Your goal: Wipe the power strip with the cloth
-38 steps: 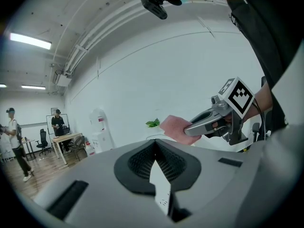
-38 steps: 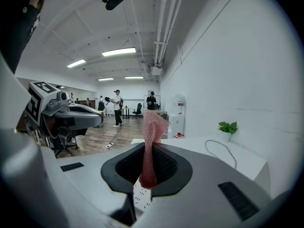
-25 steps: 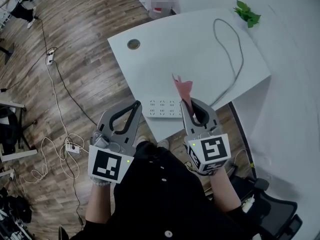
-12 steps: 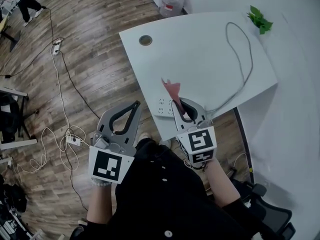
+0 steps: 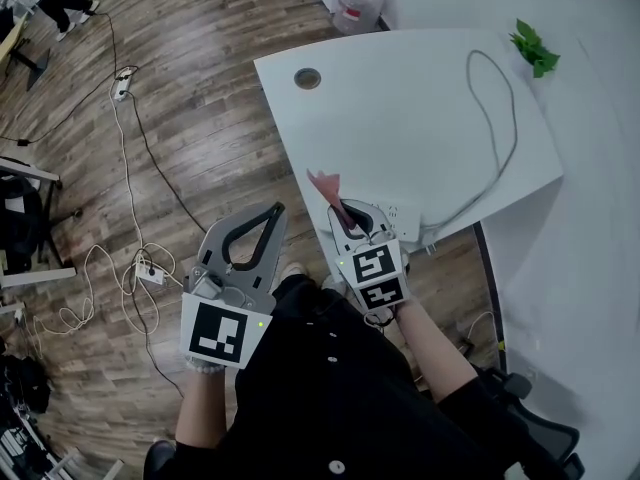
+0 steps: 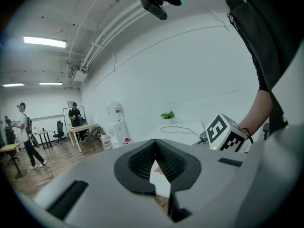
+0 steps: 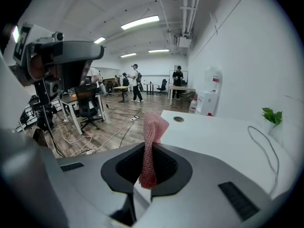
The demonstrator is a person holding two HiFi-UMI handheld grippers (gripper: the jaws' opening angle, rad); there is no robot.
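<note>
The white power strip (image 5: 398, 212) lies at the near edge of the white table (image 5: 420, 108), mostly hidden under my right gripper (image 5: 340, 204). That gripper is shut on a pink mesh cloth (image 5: 324, 182), which sticks up past its jaws and hangs over the table's near left edge. In the right gripper view the cloth (image 7: 153, 127) stands upright, pinched in the right gripper (image 7: 149, 147). My left gripper (image 5: 276, 209) is shut and holds nothing, off the table over the wooden floor, to the left of the right gripper. The left gripper (image 6: 154, 144) shows its jaws closed together.
A grey cable (image 5: 503, 118) loops across the table from the strip toward a small green plant (image 5: 535, 48) at the far right. A round grommet hole (image 5: 307, 78) sits at the far left corner. A water bottle (image 5: 358, 0) stands behind the table. Cords and a floor strip (image 5: 148, 273) lie left.
My right gripper has moved left and closer to me with the cloth, from over the strip's middle to its left end at the table edge. The left gripper has stayed put.
</note>
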